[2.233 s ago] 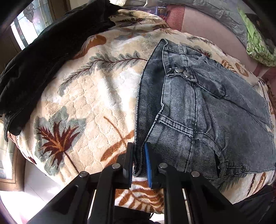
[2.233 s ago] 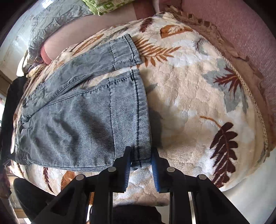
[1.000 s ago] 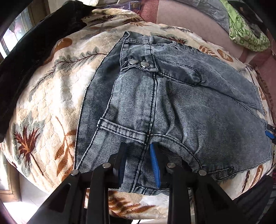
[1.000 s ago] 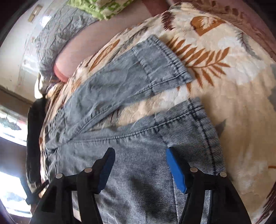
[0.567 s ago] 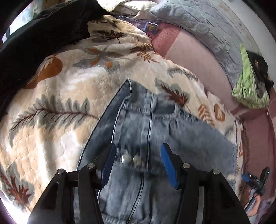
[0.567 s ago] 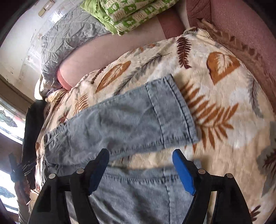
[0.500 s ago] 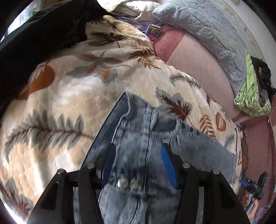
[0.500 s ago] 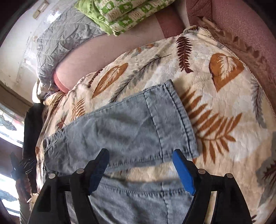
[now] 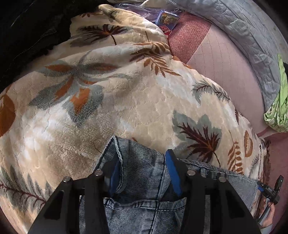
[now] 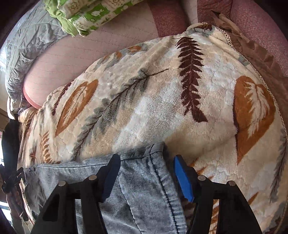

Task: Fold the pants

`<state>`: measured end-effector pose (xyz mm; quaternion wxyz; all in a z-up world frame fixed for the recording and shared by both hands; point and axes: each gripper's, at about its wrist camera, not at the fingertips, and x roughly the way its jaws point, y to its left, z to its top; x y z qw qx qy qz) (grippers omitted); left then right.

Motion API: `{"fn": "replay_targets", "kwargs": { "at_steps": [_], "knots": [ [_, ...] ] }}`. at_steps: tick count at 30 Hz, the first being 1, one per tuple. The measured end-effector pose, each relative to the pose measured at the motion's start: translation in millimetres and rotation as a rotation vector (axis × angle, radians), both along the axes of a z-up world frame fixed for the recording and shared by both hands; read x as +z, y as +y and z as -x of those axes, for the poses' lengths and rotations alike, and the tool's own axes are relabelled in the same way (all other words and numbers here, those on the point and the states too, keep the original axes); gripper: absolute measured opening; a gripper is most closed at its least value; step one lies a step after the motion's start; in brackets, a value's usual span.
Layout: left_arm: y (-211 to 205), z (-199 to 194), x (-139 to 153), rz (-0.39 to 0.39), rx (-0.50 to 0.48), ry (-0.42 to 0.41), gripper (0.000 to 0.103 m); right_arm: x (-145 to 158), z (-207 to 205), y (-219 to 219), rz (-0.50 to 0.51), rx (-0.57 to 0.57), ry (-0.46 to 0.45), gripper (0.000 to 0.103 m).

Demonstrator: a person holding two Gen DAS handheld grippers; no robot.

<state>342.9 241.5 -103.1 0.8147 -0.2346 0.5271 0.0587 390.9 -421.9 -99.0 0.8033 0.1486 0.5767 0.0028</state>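
Observation:
Grey-blue denim pants lie flat on a leaf-print fleece blanket. In the left wrist view the far waistband corner of the pants (image 9: 140, 162) sits between the fingers of my left gripper (image 9: 142, 172), which is open with blue pads either side of the cloth. In the right wrist view the far leg's hem (image 10: 144, 162) lies between the fingers of my right gripper (image 10: 145, 172), also open. The other gripper (image 9: 270, 190) shows small at the right edge of the left wrist view.
The blanket (image 9: 126, 100) covers a pink couch (image 9: 225, 59). A black jacket (image 9: 27, 32) lies at the left, a grey quilt (image 9: 234, 21) along the back, a green patterned cloth (image 10: 86, 16) at the back, and a small box (image 9: 166, 21) at the blanket's far edge.
Both grippers opened and moved from the near edge of the pants across to the far edge. The left now straddles the far waistband corner, the right the far leg hem.

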Motion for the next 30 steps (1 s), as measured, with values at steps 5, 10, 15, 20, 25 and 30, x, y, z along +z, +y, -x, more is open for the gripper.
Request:
{"fn": "replay_targets", "kwargs": {
  "at_steps": [5,10,15,20,25,30],
  "knots": [
    [1.5,-4.4,-9.4,-0.047,0.007,0.025,0.008,-4.3,-6.5,2.3,0.049,0.017,-0.005,0.033],
    [2.5,-5.4,-9.0,-0.071,-0.013,0.031,0.003,3.4,-5.6,12.0,0.093,0.050,-0.040,0.020],
    [5.8,3.5,10.7,-0.066,-0.015,-0.022,0.003,26.4,2.7,17.6,0.097,0.045,-0.104,0.020],
    [4.0,27.5,42.9,-0.054,-0.044,-0.096,0.003,61.1,24.2,18.1,0.069,0.043,-0.176,0.020],
    [-2.8,69.4,86.4,-0.053,-0.086,-0.192,0.003,105.3,67.1,15.8,0.029,0.043,-0.263,0.020],
    [-6.7,135.2,124.9,-0.042,-0.131,-0.284,0.003,133.0,125.5,11.5,-0.008,0.055,-0.337,0.020]
  ]
}}
